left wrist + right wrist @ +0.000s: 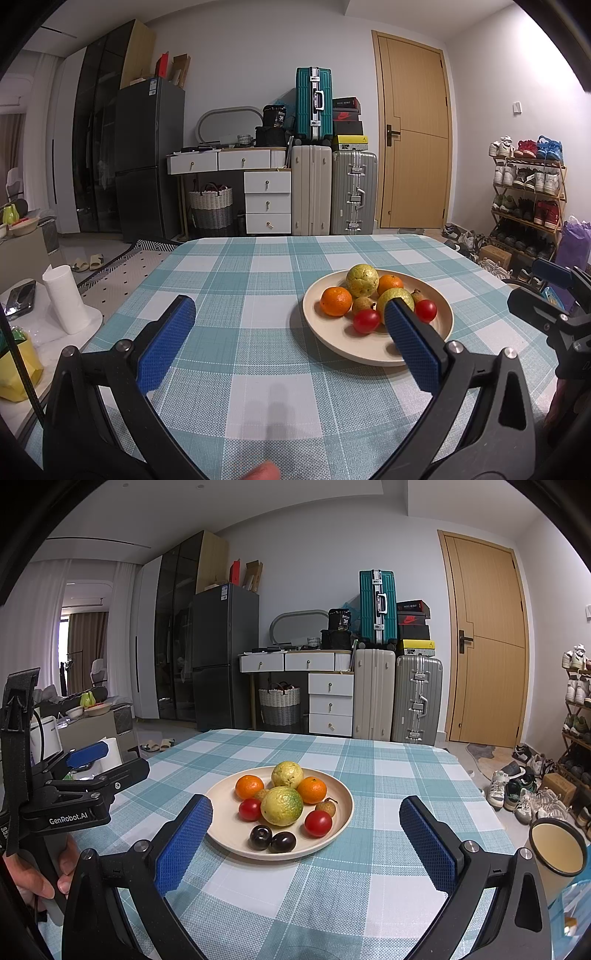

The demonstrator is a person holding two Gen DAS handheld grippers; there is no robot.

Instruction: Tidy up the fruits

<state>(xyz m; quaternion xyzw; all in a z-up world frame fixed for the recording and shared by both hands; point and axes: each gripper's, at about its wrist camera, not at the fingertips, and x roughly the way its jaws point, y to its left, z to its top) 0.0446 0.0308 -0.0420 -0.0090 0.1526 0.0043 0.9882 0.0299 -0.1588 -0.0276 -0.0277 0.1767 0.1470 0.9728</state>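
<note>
A cream plate (221, 805) (332, 339) sits on the checked tablecloth and holds the fruit. On it are two yellow-green guavas (282, 805) (362, 281), two oranges (249, 787) (335, 301), two red tomatoes (318, 823) (366, 321), two dark plums (272, 839) and small brown longans (326, 808). My left gripper (290, 312) is open and empty, left of the plate, its right finger overlapping the plate's near rim. My right gripper (306, 809) is open and empty, just in front of the plate. The left gripper body also shows in the right wrist view (88, 775).
A cream enamel mug (557, 845) stands at the table's right edge. A white paper roll (66, 299) and a yellow bag (18, 369) sit on a side surface to the left. Suitcases, drawers and a shoe rack (528, 199) line the back of the room.
</note>
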